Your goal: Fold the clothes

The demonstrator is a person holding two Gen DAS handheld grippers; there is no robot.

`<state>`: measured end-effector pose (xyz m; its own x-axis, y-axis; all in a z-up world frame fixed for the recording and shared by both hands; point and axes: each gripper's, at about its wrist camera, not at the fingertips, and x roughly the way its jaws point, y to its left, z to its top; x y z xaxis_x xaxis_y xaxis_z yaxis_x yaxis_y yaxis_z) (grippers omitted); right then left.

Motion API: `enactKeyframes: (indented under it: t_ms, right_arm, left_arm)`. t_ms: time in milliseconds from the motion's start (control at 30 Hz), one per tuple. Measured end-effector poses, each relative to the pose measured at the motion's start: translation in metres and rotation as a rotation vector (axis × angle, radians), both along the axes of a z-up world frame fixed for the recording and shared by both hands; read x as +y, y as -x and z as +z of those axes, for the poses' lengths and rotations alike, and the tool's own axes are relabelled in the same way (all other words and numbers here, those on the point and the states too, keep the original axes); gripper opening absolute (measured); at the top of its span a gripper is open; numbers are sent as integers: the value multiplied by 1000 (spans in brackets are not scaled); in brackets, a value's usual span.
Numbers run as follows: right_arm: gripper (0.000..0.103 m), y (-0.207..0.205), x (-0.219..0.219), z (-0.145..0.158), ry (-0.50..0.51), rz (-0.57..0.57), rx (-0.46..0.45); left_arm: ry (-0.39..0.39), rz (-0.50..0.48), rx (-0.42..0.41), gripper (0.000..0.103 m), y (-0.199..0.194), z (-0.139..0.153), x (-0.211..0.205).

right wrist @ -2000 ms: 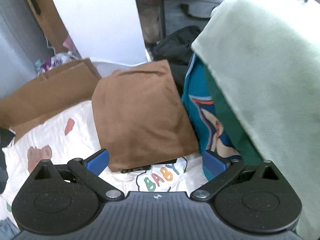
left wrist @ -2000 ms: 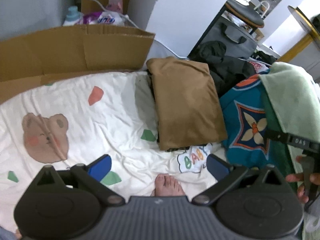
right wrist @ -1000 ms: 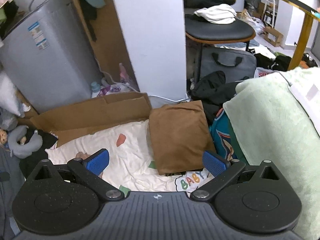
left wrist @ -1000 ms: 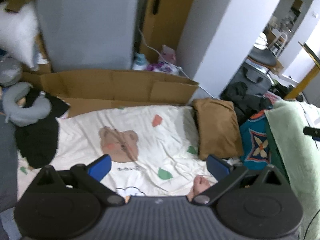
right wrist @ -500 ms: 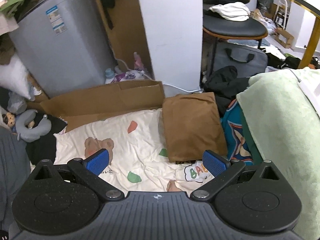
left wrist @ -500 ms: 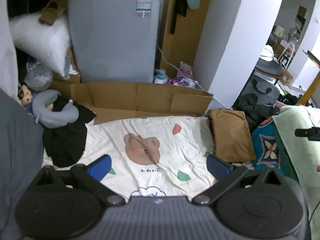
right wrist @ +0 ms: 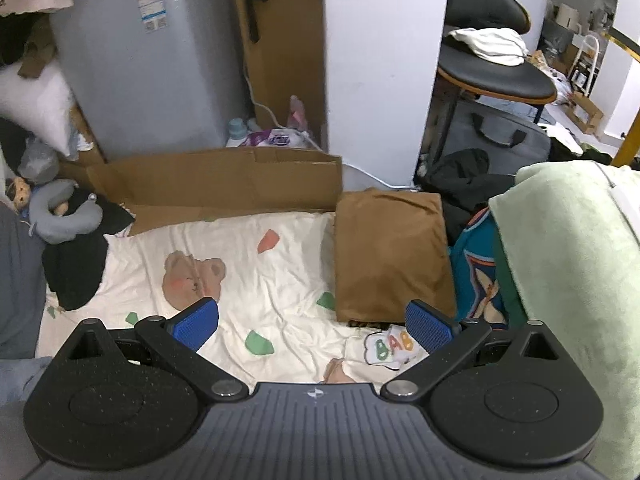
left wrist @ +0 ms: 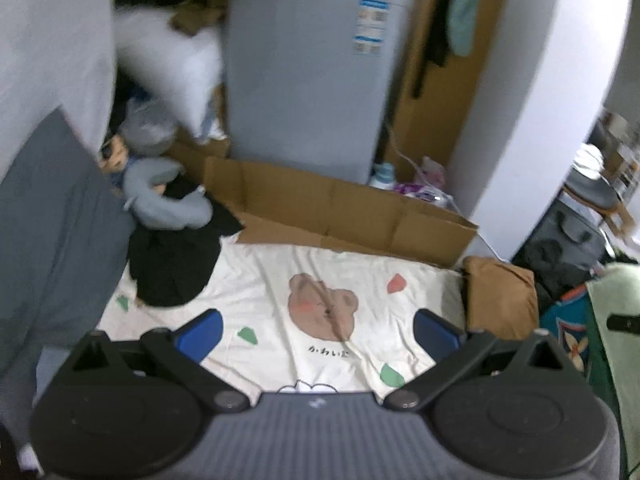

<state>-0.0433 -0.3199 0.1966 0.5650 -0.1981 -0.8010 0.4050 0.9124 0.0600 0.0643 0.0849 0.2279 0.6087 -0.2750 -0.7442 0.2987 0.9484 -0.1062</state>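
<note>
A folded brown garment lies at the right end of a cream bear-print sheet; the left wrist view shows the same brown garment at the right of the sheet. A crumpled black garment sits at the sheet's left end, also seen as the black garment in the right wrist view. My left gripper is open, held high above the sheet with nothing between its blue pads. My right gripper is open too, high above the sheet near the brown garment.
Flattened cardboard lines the sheet's far edge before a grey appliance. A grey neck pillow tops the black garment. A pale green blanket over teal fabric rises at right. A chair and bag stand beyond. Toes show below.
Both grippers have lifted up and back from close to the brown garment, so the whole sheet now shows. The left view has swung leftward toward the black garment. Both stay open.
</note>
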Motion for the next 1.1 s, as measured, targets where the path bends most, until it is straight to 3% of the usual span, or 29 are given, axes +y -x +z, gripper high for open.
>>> enactKeyframes:
  t_ms: [500,1100]
  right_arm:
    - [102,0,45,-17,50,115,-24]
    - [102,-1,65,-47,36,172,-36]
  left_arm:
    - [-36,124,57,103,33,-49,7]
    - [-114,144,113,103,55,-76,-10]
